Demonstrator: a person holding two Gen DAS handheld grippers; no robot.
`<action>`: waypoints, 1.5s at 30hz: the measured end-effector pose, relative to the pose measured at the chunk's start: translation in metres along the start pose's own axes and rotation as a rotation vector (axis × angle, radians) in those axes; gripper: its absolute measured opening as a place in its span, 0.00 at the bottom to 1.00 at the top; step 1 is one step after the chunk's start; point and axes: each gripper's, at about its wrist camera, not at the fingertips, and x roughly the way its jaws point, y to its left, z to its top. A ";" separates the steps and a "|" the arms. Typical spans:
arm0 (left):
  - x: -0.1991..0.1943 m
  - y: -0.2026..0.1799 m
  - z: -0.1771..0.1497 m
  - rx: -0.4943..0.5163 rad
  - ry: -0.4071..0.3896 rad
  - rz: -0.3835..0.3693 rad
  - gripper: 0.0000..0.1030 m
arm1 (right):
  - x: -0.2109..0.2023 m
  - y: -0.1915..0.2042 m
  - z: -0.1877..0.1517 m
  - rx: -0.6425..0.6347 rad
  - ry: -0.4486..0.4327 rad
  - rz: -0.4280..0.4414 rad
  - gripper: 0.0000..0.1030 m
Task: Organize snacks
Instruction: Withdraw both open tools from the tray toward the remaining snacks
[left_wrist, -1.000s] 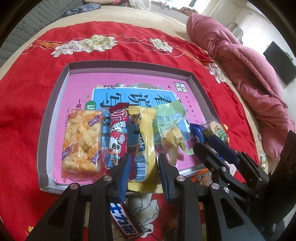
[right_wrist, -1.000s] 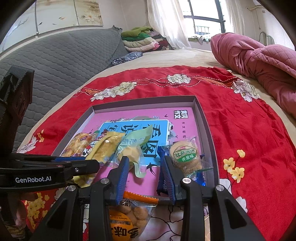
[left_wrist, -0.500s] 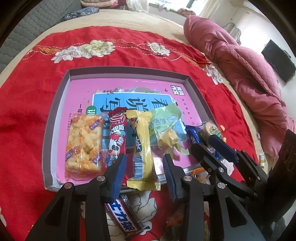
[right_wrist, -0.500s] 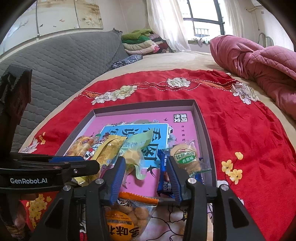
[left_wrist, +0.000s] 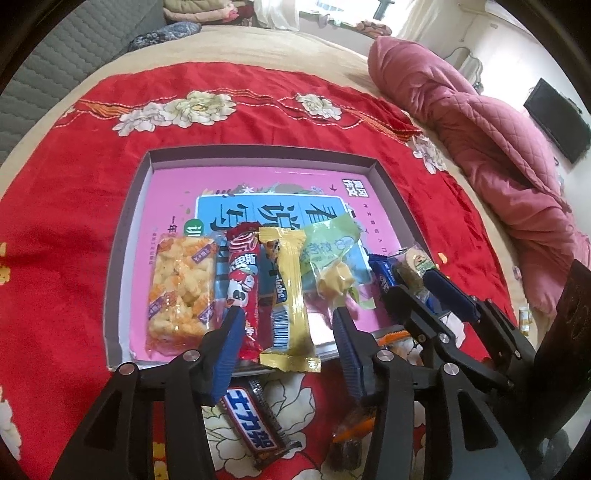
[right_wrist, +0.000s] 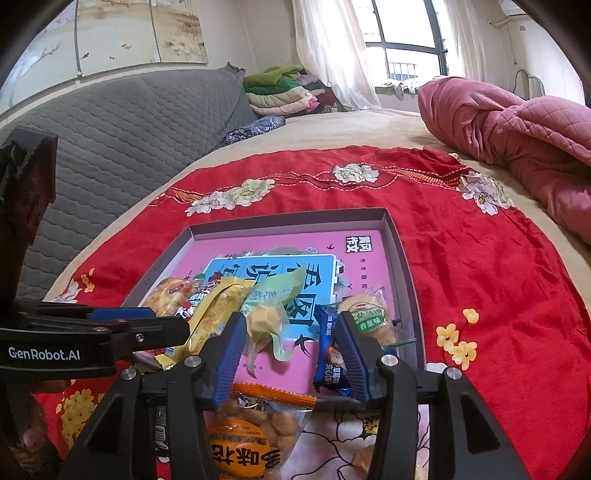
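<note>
Both tongs stand part-open over a grey box tray (left_wrist: 127, 218) on a red flowered cloth (left_wrist: 55, 206), their jaws having just been widening. The left gripper (left_wrist: 286, 334) straddles, without pressing, the near end of a yellow wrapper (left_wrist: 288, 291) overhanging the tray's front rim. The right gripper (right_wrist: 288, 345) clasps nothing; a blue packet (right_wrist: 328, 354) leans beside its right pad. Its view alone shows "GenRobot.AI" on the other tool, and an orange bag of round puffs (right_wrist: 255, 432) before the tray. Only the left view shows a dark bar (left_wrist: 255, 428) lettered in white. Inside the tray: a clear rice-cracker pack (left_wrist: 181, 291), a red stick (left_wrist: 240, 280), a green sachet (left_wrist: 332, 254), a round biscuit (right_wrist: 369, 317).
</note>
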 end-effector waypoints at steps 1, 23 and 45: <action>-0.001 0.000 0.000 0.001 -0.002 0.001 0.50 | -0.001 0.000 0.000 0.002 -0.003 -0.002 0.55; -0.030 0.008 -0.002 -0.021 -0.047 -0.004 0.58 | -0.023 0.001 0.003 0.002 -0.049 -0.007 0.60; -0.050 0.014 -0.014 -0.029 -0.054 -0.005 0.63 | -0.049 -0.009 0.002 0.036 -0.066 -0.024 0.65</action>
